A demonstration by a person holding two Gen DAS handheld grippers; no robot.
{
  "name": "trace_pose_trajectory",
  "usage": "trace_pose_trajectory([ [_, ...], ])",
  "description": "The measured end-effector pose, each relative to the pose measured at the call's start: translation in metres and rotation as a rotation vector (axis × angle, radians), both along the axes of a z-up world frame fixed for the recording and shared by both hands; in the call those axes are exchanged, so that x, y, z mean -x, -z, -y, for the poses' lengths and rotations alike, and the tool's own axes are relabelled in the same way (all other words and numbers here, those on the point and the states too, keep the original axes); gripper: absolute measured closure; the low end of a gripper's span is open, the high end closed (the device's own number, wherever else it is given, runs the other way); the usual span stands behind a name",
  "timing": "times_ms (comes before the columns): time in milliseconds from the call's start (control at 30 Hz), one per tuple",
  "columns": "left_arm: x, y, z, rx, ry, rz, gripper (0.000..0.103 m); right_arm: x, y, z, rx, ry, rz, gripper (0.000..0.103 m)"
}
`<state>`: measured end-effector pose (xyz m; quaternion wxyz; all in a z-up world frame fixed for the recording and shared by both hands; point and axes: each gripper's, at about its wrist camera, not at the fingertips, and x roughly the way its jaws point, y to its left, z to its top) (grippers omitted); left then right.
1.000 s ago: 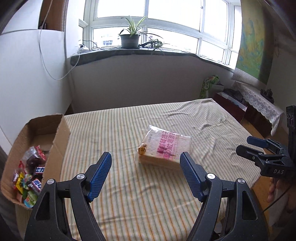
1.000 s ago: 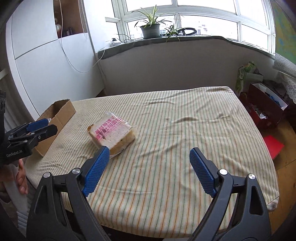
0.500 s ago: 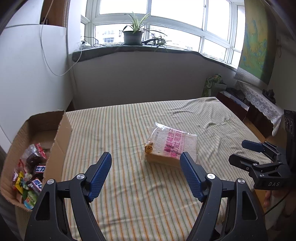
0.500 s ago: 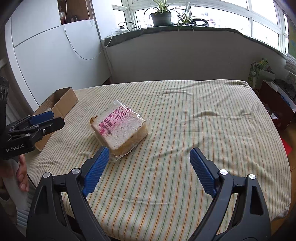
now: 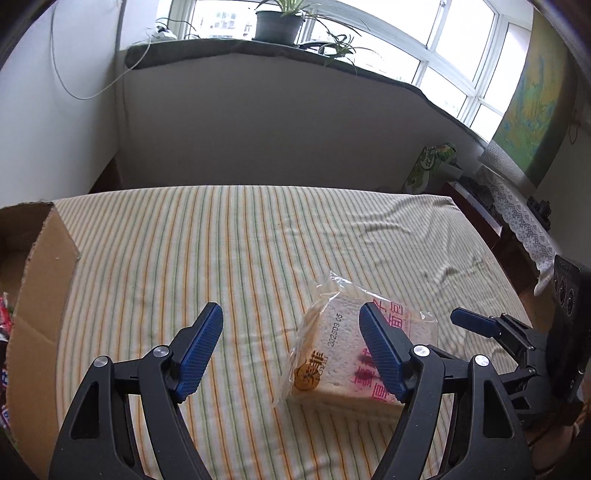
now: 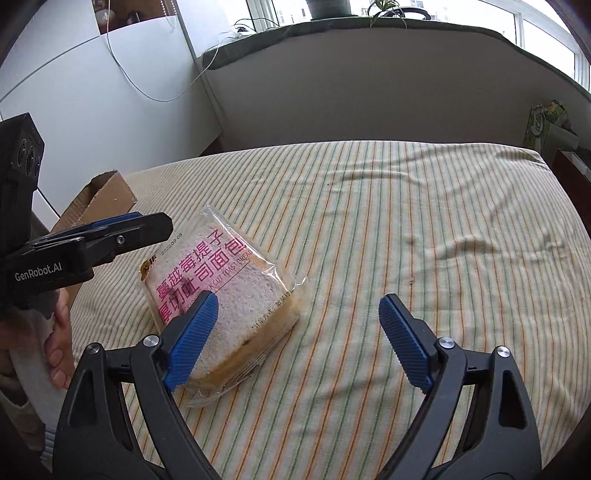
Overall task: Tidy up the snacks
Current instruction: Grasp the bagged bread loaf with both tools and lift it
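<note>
A clear-wrapped pack of sliced toast bread (image 5: 332, 354) with pink print lies flat on the striped tablecloth (image 5: 229, 251); it also shows in the right wrist view (image 6: 236, 288). My left gripper (image 5: 291, 350) is open and empty, just left of the pack, its right finger over the pack's top. My right gripper (image 6: 299, 339) is open and empty, its left finger over the pack's near corner. A cardboard box (image 5: 40, 295) stands at the table's left edge, with snack wrappers barely showing inside.
The box also appears far left in the right wrist view (image 6: 99, 195). A white wall and windowsill with potted plants (image 5: 277, 22) lie behind the table. A side table with lace cloth (image 5: 517, 210) stands to the right.
Both grippers have moved forward and down toward the bread pack, which now sits close under their fingers. Both stay open. The pack has not moved.
</note>
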<state>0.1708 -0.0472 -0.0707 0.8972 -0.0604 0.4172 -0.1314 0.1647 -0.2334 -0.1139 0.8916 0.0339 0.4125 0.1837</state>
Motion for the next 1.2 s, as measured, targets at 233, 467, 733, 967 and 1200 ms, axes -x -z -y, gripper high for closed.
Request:
trace_pose_trajectory([
  [233, 0.000, 0.001, 0.006, 0.014, 0.030, -0.008, 0.027, 0.012, 0.002, -0.010, -0.006, -0.040, -0.011, 0.012],
  [467, -0.001, 0.006, 0.016, 0.043, 0.075, -0.037, 0.027, 0.021, 0.011, -0.024, -0.019, -0.086, -0.026, 0.012],
  [733, -0.009, 0.028, 0.025, 0.103, 0.137, -0.100, 0.032, 0.015, 0.019, -0.030, -0.049, -0.119, -0.015, 0.024],
  [967, -0.008, 0.027, 0.022, 0.125, 0.146, -0.089, 0.036, 0.015, 0.019, -0.032, -0.048, -0.119, -0.010, 0.027],
  [1200, -0.004, 0.025, 0.023, 0.119, 0.140, -0.081, 0.037, 0.017, 0.018, -0.031, -0.046, -0.114, -0.006, 0.028],
])
